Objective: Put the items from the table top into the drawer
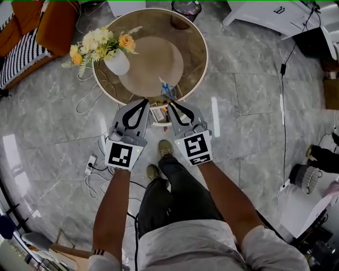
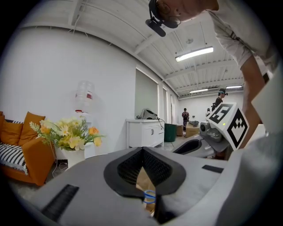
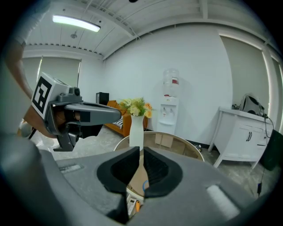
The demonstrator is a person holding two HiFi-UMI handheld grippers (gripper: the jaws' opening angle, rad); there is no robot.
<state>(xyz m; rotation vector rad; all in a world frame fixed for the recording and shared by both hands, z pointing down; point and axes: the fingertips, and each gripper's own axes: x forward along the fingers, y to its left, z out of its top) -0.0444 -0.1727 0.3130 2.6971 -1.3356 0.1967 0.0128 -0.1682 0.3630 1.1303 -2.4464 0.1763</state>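
Blue-handled scissors [image 1: 168, 91] lie near the front edge of the round table [image 1: 198, 63]. Under that edge a small white drawer [image 1: 159, 117] stands open; in the right gripper view a white and an orange item [image 3: 131, 205] show inside it. My left gripper [image 1: 143, 101] hovers just left of the drawer, tips together, holding nothing. My right gripper [image 1: 172, 105] hovers just right of it, its tips a narrow slit apart with nothing between them. Through each gripper's jaws a blue scissor loop [image 2: 149, 195] [image 3: 145, 185] shows ahead.
A white vase [image 1: 117, 62] of yellow flowers stands on the table's left side. An orange sofa [image 1: 53, 21] is at the far left, a bin [image 1: 185, 9] behind the table. Cables and a power strip [image 1: 91, 164] lie on the floor to my left. A white cabinet [image 3: 243, 132] stands at the right.
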